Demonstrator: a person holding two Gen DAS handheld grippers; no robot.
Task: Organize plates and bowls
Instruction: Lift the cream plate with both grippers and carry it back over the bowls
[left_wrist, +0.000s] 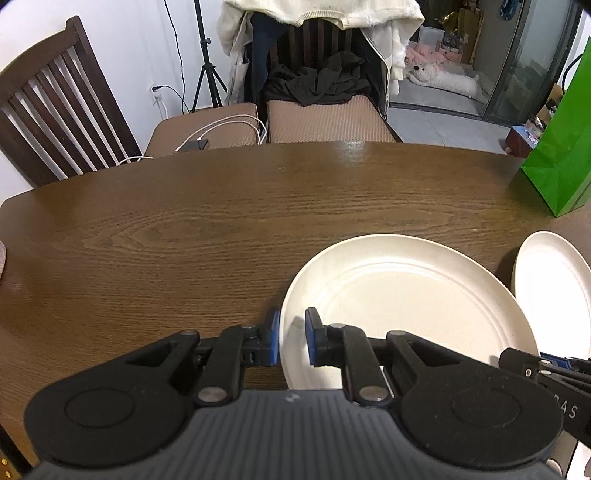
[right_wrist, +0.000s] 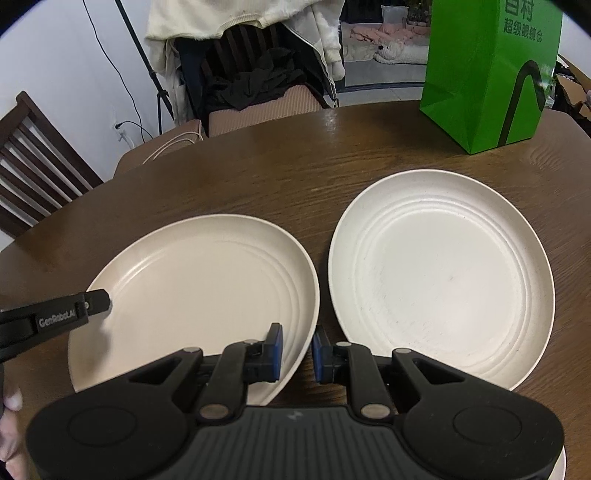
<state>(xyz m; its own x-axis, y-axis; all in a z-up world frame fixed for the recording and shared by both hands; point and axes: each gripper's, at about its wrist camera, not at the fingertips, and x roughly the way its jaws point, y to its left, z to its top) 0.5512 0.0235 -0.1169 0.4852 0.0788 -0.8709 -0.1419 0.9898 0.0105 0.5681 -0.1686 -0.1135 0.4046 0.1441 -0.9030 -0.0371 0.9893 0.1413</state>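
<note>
In the left wrist view, the left gripper (left_wrist: 291, 341) had its blue pads closed on the left rim of the cream plate (left_wrist: 406, 302), one pad outside the rim and one inside. That plate sat toward the near right part of the table (left_wrist: 221, 229), seemingly tipped up slightly at the held side. A second plate (left_wrist: 554, 291) showed at the right edge of the view, just beside it. A green bag (left_wrist: 565, 155) stood near the table's far right edge.

In the right wrist view, the right gripper (right_wrist: 297, 354) was pinched on the near right rim of the cream plate (right_wrist: 199, 295), which looked raised off the table (right_wrist: 295, 166), its edge close to the second plate (right_wrist: 443, 273). The left gripper (right_wrist: 92, 306) reached in from the left over the plate's opposite rim. The green bag (right_wrist: 491, 74) stood beyond.

The step in hand appeared to be carrying the plate onto its neighbour. To do it well, both grips should stay level with each other, lift clear of the second plate's rim, then centre and lower together before releasing.
</note>
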